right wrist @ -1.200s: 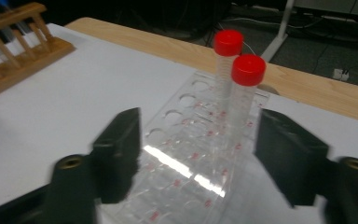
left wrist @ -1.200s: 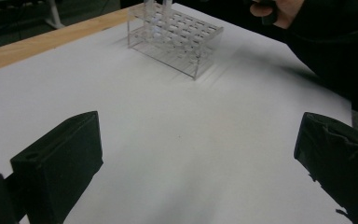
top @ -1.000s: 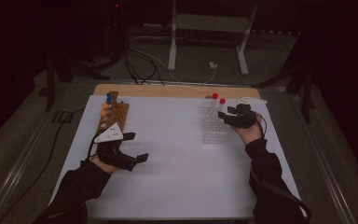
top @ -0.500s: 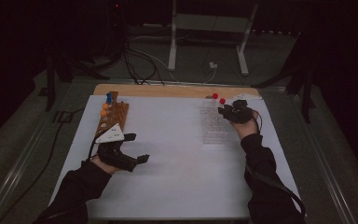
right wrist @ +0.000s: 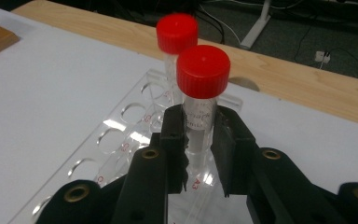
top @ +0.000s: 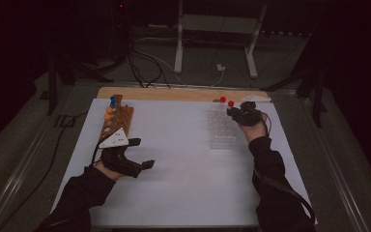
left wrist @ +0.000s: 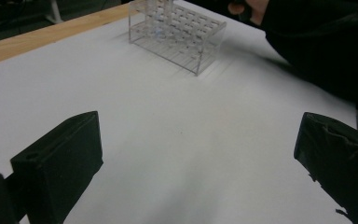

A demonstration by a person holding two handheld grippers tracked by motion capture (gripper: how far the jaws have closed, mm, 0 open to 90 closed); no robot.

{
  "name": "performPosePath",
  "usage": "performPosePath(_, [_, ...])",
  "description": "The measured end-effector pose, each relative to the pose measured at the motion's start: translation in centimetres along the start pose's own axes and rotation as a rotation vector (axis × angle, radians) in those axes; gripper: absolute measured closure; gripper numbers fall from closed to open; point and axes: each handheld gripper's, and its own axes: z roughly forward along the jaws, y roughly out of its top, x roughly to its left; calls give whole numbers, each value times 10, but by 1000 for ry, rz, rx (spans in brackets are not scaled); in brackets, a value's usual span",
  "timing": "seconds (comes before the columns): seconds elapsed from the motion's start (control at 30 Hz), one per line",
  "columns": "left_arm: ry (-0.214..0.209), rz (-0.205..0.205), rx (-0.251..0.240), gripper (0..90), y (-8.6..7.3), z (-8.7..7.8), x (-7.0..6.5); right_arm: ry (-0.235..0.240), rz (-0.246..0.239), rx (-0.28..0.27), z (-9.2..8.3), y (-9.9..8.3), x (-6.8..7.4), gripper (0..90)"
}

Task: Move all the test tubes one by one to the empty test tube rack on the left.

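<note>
1. The nearer red-capped tube stands upright in a hole at the far corner of the clear rack, and the right gripper has just been closing on it; its jaws now pinch the clear barrel just under the cap
2. The grip looks slightly off-centre, so a lift that is not straight up could scrape the tube against the rim of its hole and drag the light rack along, or tip it
3. The barrel is smooth and round; with a loose pinch it may slide down through the pads or swivel as it comes free
4. The second red-capped tube stands just beyond it in the next hole, near enough that a sideways sway of the jaws could knock its cap or lean it over
5. The rack sits near the far edge of the white mat, beside the bare wooden strip; a shove could push it off the mat
6. The left gripper hangs with its jaws wide apart and nothing between them, low over the mat just in front of the wooden rack with its blue- and orange-capped tubes; it is well apart from the clear rack, so it cannot steady it if the tube sticks
</note>
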Motion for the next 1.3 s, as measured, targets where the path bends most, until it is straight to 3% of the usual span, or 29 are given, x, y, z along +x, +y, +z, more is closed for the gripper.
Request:
performPosePath(0.33, [-4,0,1,19,1,0,-1,-19,-43,-57,-27,23,5,753])
performPosePath(0.63, [-13,5,3,19,5,0,-3,-4,-107,-90,-54,38,24,753])
performPosePath(0.9, [-31,16,10,19,12,2,-5,82,-173,-95,-69,38,54,753])
performPosePath(1.3, [-56,45,4,20,23,8,-13,228,-274,-59,-79,5,109,753])
